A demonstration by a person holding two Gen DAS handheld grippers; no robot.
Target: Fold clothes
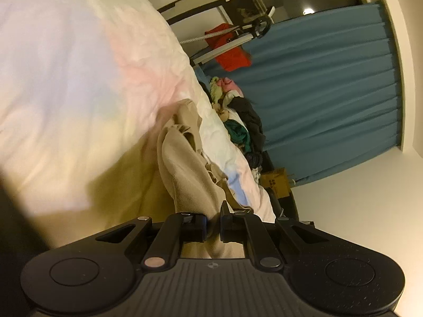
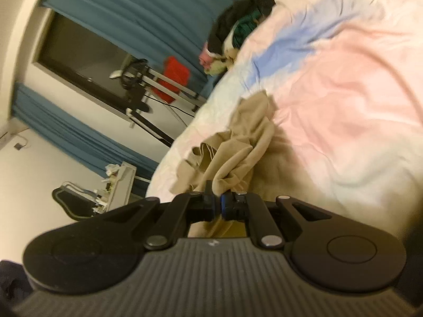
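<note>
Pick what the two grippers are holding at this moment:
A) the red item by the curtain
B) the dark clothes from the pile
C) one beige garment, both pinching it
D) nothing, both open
C: the left gripper and right gripper are each shut on the beige garment, above the pastel bedcover.

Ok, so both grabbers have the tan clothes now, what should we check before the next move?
1. Left gripper pinches the beige garment: ok.
2. Right gripper pinches the same garment: ok.
3. Cloth hangs free of the bedspread: not ok, the far part rests crumpled on it.
4. Garment spread flat for folding: not ok, it is bunched.
5. Pile of other clothes clear of it: ok, apart at the bed's edge.
6. Which part each gripper holds: cannot tell.
</note>
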